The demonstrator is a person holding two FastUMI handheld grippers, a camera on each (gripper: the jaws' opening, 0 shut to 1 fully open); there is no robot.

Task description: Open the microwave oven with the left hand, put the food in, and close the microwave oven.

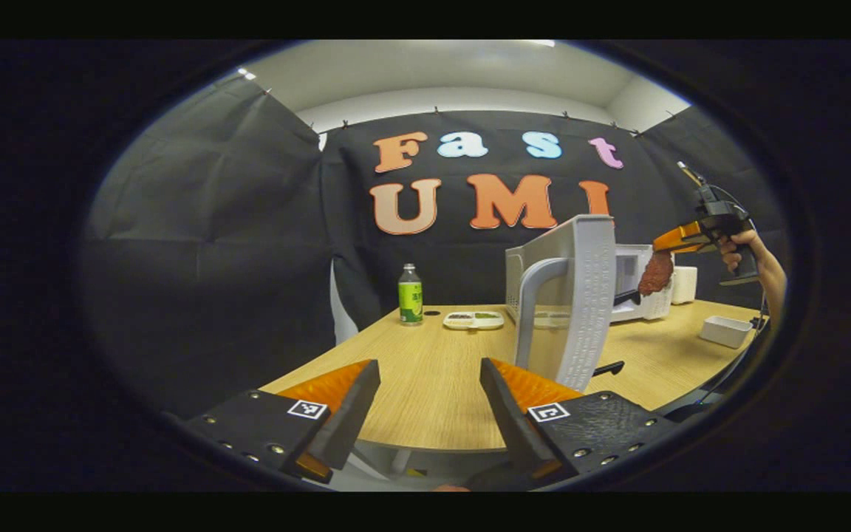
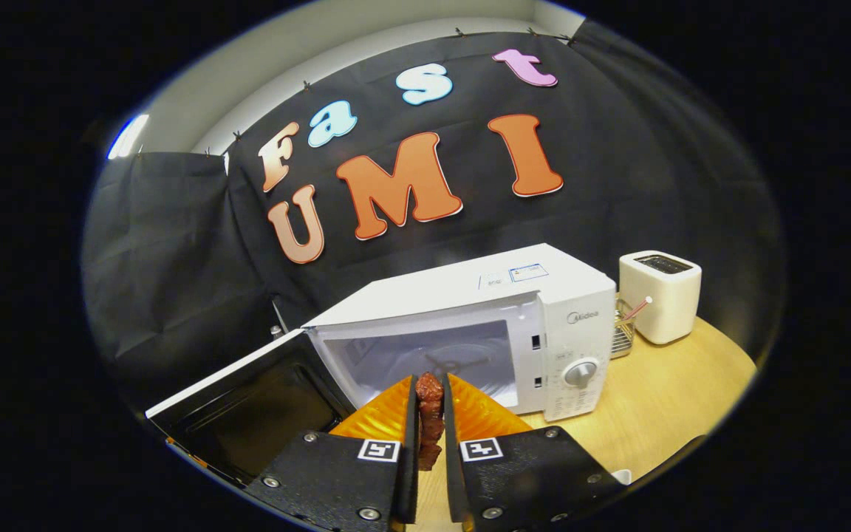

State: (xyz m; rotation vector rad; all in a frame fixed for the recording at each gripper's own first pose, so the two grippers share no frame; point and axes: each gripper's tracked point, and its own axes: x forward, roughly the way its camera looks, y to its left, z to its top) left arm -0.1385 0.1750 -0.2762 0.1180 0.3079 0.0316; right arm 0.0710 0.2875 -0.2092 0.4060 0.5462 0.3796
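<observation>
The right gripper [image 2: 431,414] was clamped on a reddish piece of meat [image 2: 430,414], both fingers pressing it, just in front of the open mouth of the microwave [image 2: 470,325]. The microwave door [image 2: 248,399] stood swung wide to its left. The left gripper [image 1: 429,403] hung with its jaws spread wide and nothing between them, over the wooden table [image 1: 433,384], the door's handle [image 1: 536,310] ahead and slightly right.

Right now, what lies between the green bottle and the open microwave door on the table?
In the left gripper view, a small divided tray sits on the table between the bottle and the microwave door; otherwise bare wood.
</observation>
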